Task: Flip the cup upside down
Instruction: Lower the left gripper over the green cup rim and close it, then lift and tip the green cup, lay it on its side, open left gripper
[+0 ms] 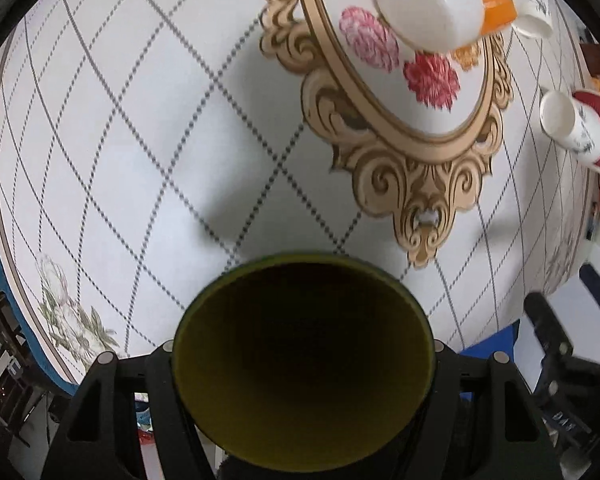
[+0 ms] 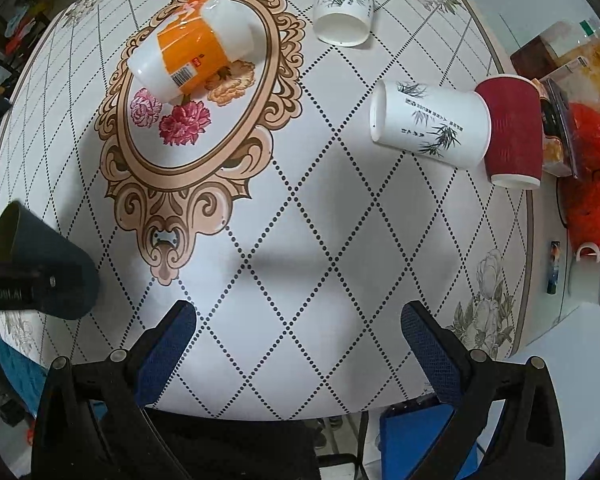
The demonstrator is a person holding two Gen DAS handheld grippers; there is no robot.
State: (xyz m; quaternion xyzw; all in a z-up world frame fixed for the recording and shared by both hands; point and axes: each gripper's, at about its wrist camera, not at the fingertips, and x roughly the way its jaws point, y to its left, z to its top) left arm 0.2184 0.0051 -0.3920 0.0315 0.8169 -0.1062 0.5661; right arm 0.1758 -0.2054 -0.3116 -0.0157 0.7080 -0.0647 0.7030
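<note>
The left gripper (image 1: 304,364) jaws pinch the dark paper cup with yellow-green inside (image 1: 304,364) above the tabletop (image 2: 300,240), mouth facing forward along the fingers, while the right gripper (image 2: 300,356) jaws spread empty.

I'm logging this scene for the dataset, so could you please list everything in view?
dark cup: 1, dark blue outside, olive inside, held off the table in the left tool
orange-and-white cup: 1, lying on its side on the floral medallion
bamboo-print cups: 2, white, one upside down at the far edge, one on its side at right
red cup: 1, ribbed, upside down beside the lying bamboo cup
mug: 1, white, far right
table: 1, white with diamond pattern
left tool: shut on the dark cup
right tool: open, empty
</note>
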